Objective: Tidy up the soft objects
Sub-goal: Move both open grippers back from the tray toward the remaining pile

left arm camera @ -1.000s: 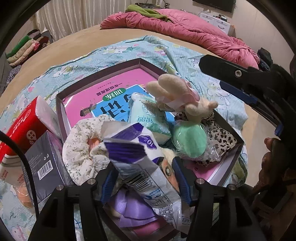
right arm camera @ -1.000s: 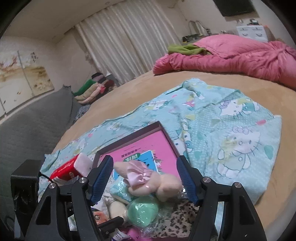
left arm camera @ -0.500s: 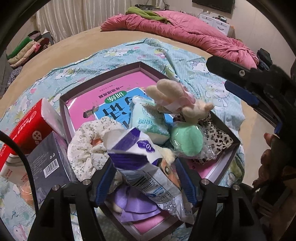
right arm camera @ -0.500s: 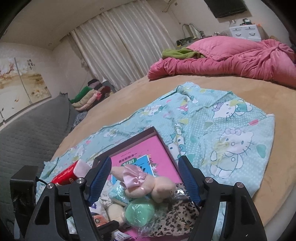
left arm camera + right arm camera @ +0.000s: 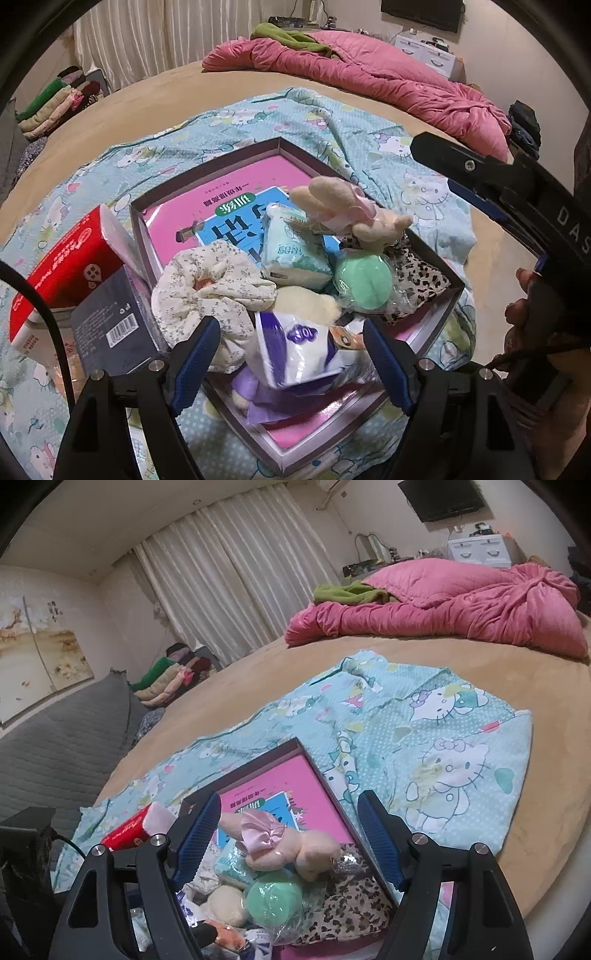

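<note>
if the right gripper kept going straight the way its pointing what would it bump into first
Probably the beige plush bunny with the pink bow, lying between the right gripper's open fingers on top of the pile in the box. Depth is hard to judge, so it might pass just above and meet the box's pink floor instead.

Tan bed (image 5: 546,716) carries teal cartoon-print cloth (image 5: 424,746), pink quilt (image 5: 461,605); shallow box (image 5: 448,306) sits on cloth.
</note>
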### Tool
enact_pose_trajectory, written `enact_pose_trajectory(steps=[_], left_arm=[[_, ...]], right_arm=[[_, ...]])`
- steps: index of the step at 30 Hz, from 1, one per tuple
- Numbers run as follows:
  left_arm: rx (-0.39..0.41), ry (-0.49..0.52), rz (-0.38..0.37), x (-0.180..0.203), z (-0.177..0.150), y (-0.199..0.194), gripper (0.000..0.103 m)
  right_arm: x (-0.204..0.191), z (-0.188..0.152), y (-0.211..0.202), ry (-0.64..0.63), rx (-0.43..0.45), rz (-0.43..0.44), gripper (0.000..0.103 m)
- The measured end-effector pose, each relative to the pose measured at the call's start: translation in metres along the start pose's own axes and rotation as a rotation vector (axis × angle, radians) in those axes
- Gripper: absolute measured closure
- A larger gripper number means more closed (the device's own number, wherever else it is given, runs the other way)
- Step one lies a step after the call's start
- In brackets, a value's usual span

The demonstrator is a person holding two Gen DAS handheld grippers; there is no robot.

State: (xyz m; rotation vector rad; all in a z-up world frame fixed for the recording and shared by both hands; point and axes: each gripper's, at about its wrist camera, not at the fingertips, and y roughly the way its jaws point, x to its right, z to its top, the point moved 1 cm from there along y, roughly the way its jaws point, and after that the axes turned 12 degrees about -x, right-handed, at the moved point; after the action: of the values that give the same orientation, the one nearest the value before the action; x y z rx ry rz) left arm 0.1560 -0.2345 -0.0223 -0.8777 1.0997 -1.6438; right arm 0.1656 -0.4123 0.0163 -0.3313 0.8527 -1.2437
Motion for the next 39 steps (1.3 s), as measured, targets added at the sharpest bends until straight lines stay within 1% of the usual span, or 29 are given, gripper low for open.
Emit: enact_pose_trajectory(steps=[8, 14, 19, 24, 31, 39], left_arm=[[0.039, -0.028, -0.010, -0.012, -0.003, -0.021, 0.023], [0.082, -0.039, -0.001, -0.021, -0.008, -0.042, 0.023], [0.101, -0.064, 0.009, -0.035, -0.016, -0.058, 0.023], [0.127, -0.099, 0.035, -0.052, -0.028, -0.075, 0.023], [0.127, -0.150, 0.068, -0.077, -0.047, -0.094, 0.023], [0.126, -0.221, 0.084, -0.109, -0.067, -0.105, 0.023]], right_arm=[[-0.014, 0.001, -0.015, -0.027, 0.035, -0.014, 0.023], [-0.039, 0.003, -0.030, -0.081, 0.062, 0.005, 0.023], [-0.062, 0.002, -0.037, -0.125, 0.068, 0.021, 0.022], [-0.086, -0.002, -0.042, -0.179, 0.057, 0.043, 0.022], [-0.118, -0.017, -0.047, -0.244, 0.018, 0.077, 0.022], [-0.149, -0.035, -0.050, -0.323, -0.019, 0.105, 0.022]])
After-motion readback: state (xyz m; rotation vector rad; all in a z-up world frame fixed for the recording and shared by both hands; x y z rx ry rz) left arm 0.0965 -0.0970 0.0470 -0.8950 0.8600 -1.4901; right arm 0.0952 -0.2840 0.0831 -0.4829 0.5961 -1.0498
